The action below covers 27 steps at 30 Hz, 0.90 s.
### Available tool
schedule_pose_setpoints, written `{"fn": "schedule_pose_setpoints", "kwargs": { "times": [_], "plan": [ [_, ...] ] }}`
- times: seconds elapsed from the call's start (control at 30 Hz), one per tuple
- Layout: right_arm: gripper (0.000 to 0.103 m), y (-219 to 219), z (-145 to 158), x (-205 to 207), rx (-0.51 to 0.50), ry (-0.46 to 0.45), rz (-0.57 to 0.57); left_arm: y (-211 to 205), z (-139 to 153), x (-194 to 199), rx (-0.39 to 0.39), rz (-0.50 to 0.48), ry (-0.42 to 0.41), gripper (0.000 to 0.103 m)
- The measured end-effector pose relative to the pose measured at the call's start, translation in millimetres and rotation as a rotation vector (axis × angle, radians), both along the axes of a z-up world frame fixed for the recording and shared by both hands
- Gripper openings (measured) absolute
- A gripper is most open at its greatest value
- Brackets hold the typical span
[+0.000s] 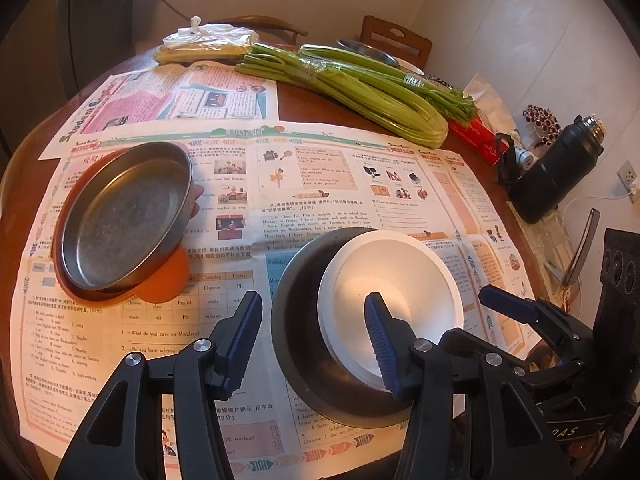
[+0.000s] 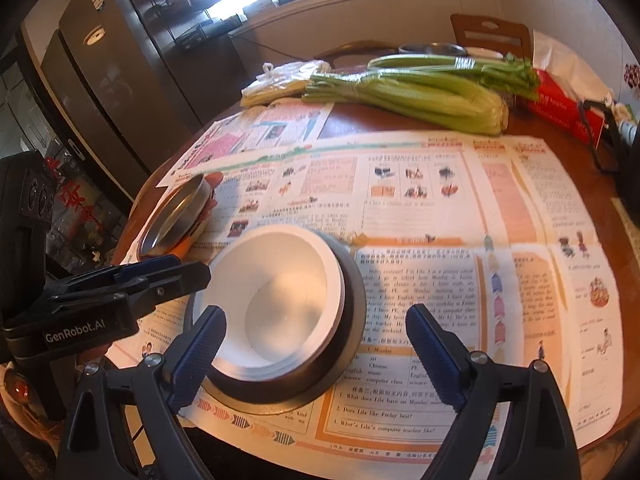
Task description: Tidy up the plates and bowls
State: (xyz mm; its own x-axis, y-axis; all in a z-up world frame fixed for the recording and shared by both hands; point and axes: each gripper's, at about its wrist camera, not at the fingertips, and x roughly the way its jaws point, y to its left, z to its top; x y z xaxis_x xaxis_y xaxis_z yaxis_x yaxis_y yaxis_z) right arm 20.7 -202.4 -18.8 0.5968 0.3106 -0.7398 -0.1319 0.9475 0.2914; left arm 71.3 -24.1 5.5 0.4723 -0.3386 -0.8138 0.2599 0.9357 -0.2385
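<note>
A white bowl [image 1: 394, 296] sits tilted inside a dark metal bowl [image 1: 298, 340] on the newspaper; both also show in the right wrist view, the white bowl [image 2: 276, 300] and the dark bowl [image 2: 348, 320]. A steel pan [image 1: 124, 216] leans on an orange plate [image 1: 164, 282] at the left, also in the right wrist view [image 2: 176, 216]. My left gripper [image 1: 316, 340] is open, its right finger over the white bowl's inside. My right gripper [image 2: 320, 356] is open just in front of the bowls, touching nothing.
Newspaper [image 1: 320, 184] covers the round wooden table [image 1: 304, 98]. Celery bunches [image 1: 360, 88], a plastic bag [image 1: 208, 42], a red tissue box [image 1: 476, 136] and a black flask [image 1: 556, 172] lie at the back and right. A chair [image 1: 396, 42] stands behind.
</note>
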Motion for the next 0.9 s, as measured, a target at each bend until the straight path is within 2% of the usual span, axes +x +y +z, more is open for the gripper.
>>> {"fn": "schedule_pose_setpoints", "kwargs": {
  "times": [0.63, 0.9],
  "plan": [
    [0.091, -6, -20, 3, 0.020, 0.064, -0.028, -6, -19, 5, 0.009, 0.003, 0.040, 0.055],
    [0.091, 7, -26, 5, 0.022, 0.077, 0.020, -9, -29, 10, 0.015, -0.001, 0.065, 0.055]
  ]
}}
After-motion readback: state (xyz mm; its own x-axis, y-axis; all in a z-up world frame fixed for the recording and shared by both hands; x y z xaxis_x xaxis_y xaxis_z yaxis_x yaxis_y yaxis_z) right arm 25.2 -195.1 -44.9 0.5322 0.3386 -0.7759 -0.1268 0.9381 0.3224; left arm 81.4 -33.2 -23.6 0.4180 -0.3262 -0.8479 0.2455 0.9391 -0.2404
